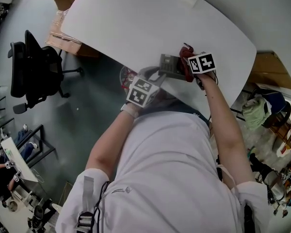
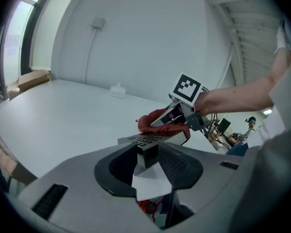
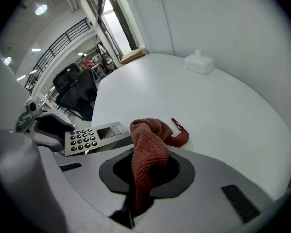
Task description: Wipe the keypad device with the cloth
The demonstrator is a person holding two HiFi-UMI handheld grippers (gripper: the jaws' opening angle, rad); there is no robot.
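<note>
The grey keypad device (image 1: 169,65) is held up over the near edge of the white table (image 1: 150,23). My left gripper (image 1: 156,77) is shut on its near end; in the left gripper view the device (image 2: 144,141) sits between the jaws, keys facing up. A dark red cloth (image 1: 186,61) lies bunched on the device's far end. My right gripper (image 1: 190,71) is shut on this cloth (image 3: 148,149), which hangs out of its jaws and drapes beside the keypad (image 3: 87,139). The left gripper view shows the right gripper (image 2: 180,111) pressing the cloth (image 2: 160,123) down on the device.
A white tissue box (image 3: 199,63) stands far back on the table. A black office chair (image 1: 36,69) and cardboard boxes (image 1: 63,38) are on the floor to the left. Bags and clutter (image 1: 262,110) lie off the table's right end.
</note>
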